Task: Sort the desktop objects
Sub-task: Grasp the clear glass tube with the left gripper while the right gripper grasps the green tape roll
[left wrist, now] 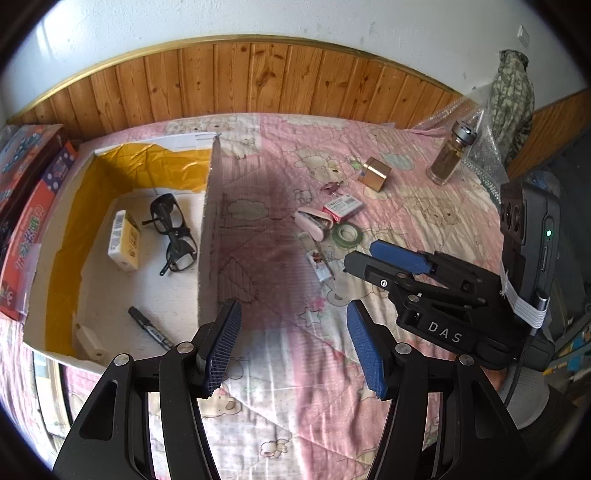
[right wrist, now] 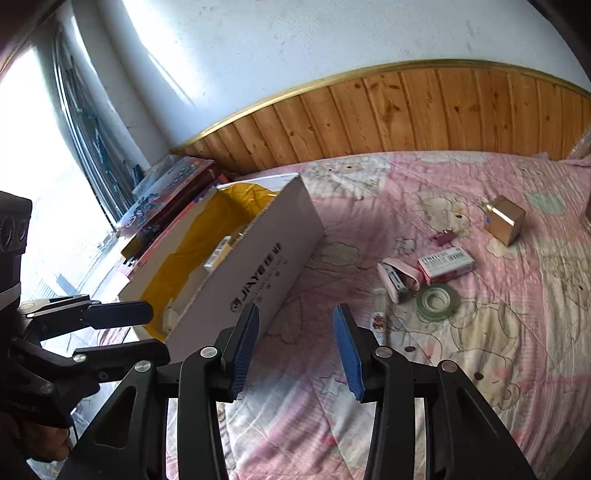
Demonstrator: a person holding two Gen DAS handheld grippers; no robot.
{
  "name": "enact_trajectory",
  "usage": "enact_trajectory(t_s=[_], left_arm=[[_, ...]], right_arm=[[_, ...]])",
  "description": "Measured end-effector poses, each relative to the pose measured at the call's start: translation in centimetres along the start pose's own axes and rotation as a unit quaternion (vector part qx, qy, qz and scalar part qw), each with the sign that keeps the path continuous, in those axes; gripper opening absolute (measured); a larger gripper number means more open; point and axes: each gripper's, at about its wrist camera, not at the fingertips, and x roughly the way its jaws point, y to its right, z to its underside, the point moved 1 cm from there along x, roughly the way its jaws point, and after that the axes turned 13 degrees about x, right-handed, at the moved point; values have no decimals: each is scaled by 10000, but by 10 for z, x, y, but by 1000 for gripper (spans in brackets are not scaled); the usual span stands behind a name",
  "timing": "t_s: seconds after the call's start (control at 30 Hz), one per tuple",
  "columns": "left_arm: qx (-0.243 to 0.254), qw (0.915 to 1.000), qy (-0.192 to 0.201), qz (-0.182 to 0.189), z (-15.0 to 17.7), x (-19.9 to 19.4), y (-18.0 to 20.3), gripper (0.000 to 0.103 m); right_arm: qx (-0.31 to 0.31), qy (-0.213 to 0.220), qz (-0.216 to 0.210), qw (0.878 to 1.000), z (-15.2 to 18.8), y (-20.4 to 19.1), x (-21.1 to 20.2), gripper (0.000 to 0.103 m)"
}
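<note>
Both the left gripper (left wrist: 291, 345) and the right gripper (right wrist: 295, 350) hover with jaws apart, holding nothing. The open white cardboard box (left wrist: 207, 229) contains black-framed glasses (left wrist: 173, 232); a pink stapler (right wrist: 397, 278) lies on the pink quilt (right wrist: 406, 206).

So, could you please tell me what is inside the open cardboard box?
The cardboard box holds black glasses, a yellow-and-white carton, a black marker and a small white item. Its near corner is hidden behind the left gripper.

A white plaster wall (left wrist: 295, 18) tops knotty wood panelling (left wrist: 258, 81) with a gilt rail; bright daylight floods a window (right wrist: 33, 166) beside the pink cartoon-print quilt (right wrist: 480, 369)
</note>
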Motion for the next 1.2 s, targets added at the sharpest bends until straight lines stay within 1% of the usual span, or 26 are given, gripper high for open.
enact_trajectory(t_s=[0.13, 0.23, 0.3, 0.43, 0.63, 0.67, 0.73, 0.77, 0.8, 0.83, 0.9, 0.97, 1.03, 1.1, 1.13, 1.2], left_arm=[[-124, 9996, -124, 202, -17, 29, 7, 62], [-298, 9987, -274, 320, -29, 59, 8, 62], [-386, 9979, -429, 297, -33, 81, 8, 62], [-585, 9945, -754, 429, -32, 120, 8, 60], [-819, 9906, -952, 539, -35, 153, 3, 60], [-850, 9899, -980, 565, -36, 158, 3, 60], [-888, 9888, -1047, 583, -38, 170, 3, 60], [-899, 9883, -1085, 583, -38, 175, 3, 60], [-905, 9880, -1124, 556, -39, 181, 4, 60], [-901, 9877, -1161, 533, -40, 187, 5, 60], [-919, 9870, -1220, 491, -40, 196, 5, 60], [-1022, 9858, -1222, 539, -40, 203, 4, 60], [-940, 9885, -1109, 426, -44, 205, 5, 59], [-876, 9901, -1060, 293, -45, 206, 6, 48], [-800, 9909, -1069, 193, -46, 207, 6, 33], [-727, 9917, -1052, 141, -44, 206, 4, 22]], right_arm=[[197, -112, 370, 9991, 1, 38, 15, 44], [220, -171, 611, 9977, -3, 59, 27, 44], [176, -214, 738, 9969, -5, 69, 36, 44], [-150, -367, 1005, 9941, -8, 80, 55, 44], [-648, -599, 1301, 9876, -17, 97, 95, 44], [-707, -602, 1311, 9870, -19, 99, 100, 45], [-895, -530, 1291, 9862, -24, 98, 105, 52], [-1018, -512, 1318, 9847, -25, 97, 108, 52], [-1145, -514, 1361, 9827, -26, 96, 110, 52], [-1241, -517, 1436, 9805, -27, 95, 111, 45], [-1225, -557, 1358, 9815, -30, 99, 110, 44], [-1215, -566, 1321, 9821, -31, 103, 107, 44], [-1106, -579, 1244, 9843, -31, 106, 104, 44], [-1017, -579, 1212, 9857, -31, 107, 101, 44], [-954, -574, 1174, 9868, -30, 109, 98, 44], [-753, -568, 1098, 9895, -30, 113, 93, 44]])
